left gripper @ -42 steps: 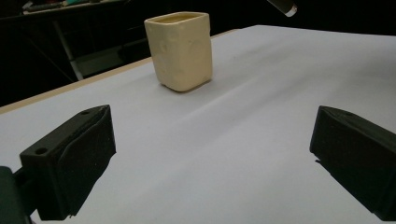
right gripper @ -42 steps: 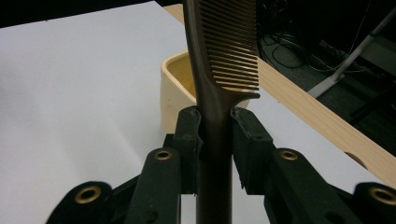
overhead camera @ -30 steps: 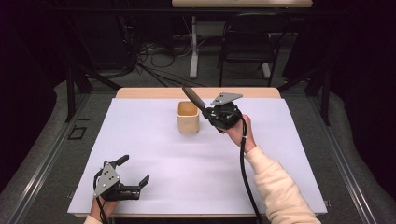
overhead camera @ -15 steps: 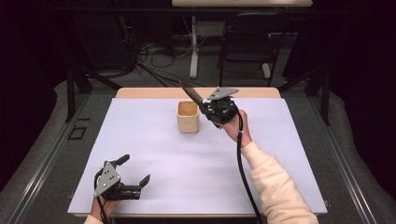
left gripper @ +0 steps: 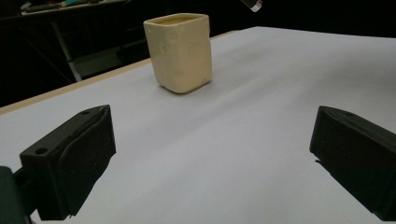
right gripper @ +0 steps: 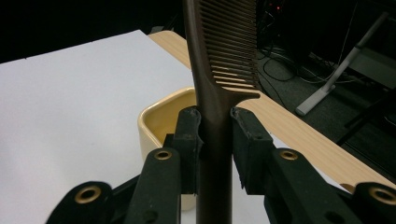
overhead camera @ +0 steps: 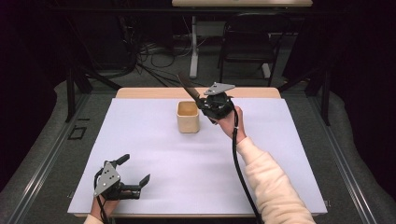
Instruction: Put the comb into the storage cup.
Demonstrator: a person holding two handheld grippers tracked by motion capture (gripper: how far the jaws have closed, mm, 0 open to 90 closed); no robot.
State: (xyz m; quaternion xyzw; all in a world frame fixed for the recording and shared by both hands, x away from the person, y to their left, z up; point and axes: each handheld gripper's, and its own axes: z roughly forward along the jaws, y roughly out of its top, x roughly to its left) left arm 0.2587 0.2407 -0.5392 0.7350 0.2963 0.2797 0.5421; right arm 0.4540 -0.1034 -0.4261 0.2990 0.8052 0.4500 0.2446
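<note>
comb [overhead camera: 188, 88] edged left over cup [overhead camera: 187, 116], tilted, teeth end up-left.

Brown comb [right gripper: 219, 70] raised above cream cup [overhead camera: 187, 116]

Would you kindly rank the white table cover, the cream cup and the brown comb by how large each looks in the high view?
1. White table cover, by far the largest.
2. Cream cup.
3. Brown comb, clamped in the right gripper; it is thin and partly hidden by the jaws, so its place below the cup is unsure.
</note>
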